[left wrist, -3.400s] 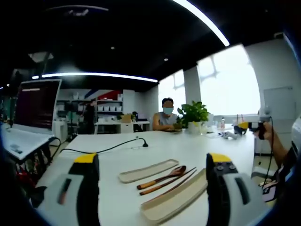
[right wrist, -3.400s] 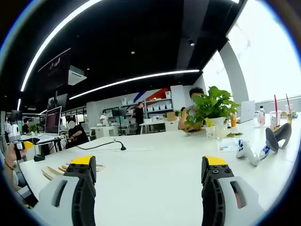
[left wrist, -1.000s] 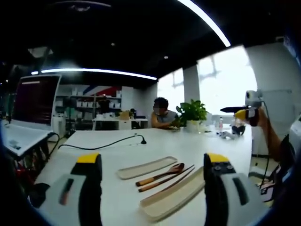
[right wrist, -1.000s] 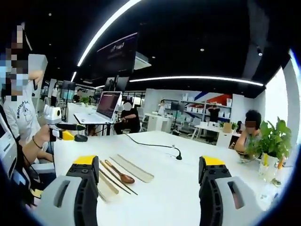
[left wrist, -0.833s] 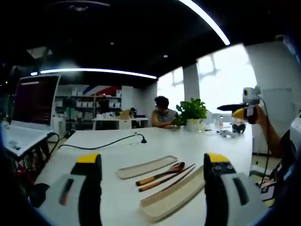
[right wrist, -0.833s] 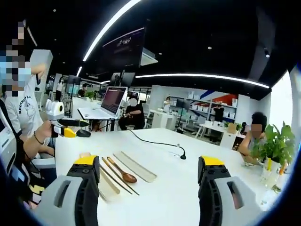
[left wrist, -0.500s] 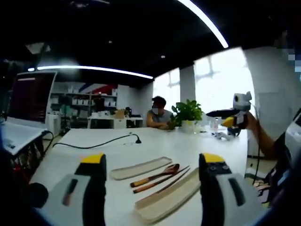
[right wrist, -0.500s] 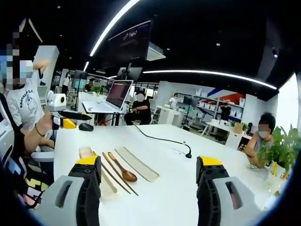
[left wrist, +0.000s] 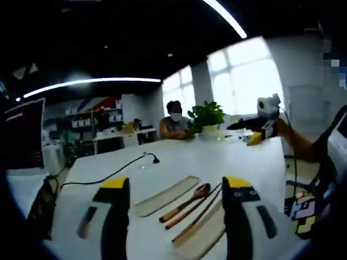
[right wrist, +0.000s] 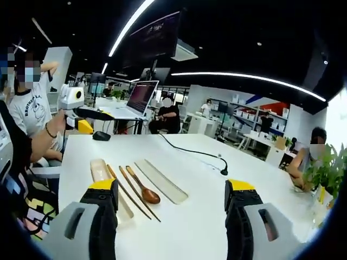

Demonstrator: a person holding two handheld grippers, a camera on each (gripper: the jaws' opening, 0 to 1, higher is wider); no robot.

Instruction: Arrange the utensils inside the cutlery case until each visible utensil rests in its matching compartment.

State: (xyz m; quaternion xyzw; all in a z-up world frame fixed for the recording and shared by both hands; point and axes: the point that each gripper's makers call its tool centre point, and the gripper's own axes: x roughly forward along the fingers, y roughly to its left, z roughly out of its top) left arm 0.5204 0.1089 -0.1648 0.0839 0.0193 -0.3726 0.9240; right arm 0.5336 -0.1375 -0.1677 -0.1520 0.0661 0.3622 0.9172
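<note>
1. The case (right wrist: 103, 172) lies open on the white desk (right wrist: 195, 179), with its lid (right wrist: 161, 181) flat beside it and apart from it.
2. A wooden spoon (right wrist: 142, 190) and chopsticks (right wrist: 130, 194) lie on the bare desk between case and lid. In the left gripper view the same layout appears: lid (left wrist: 167, 195), spoon (left wrist: 187, 201), chopsticks (left wrist: 198, 212), case (left wrist: 203, 241).
3. No utensil can be seen resting inside the case.
4. The left gripper (left wrist: 176, 222) is released, jaws spread, holding nothing, raised above the utensils.
5. The right gripper (right wrist: 171, 219) is likewise released and empty, near the spoon but not touching it.
6. Judgement: the task is not started. Remaining: place the spoon and chopsticks into their matching compartments.
</note>
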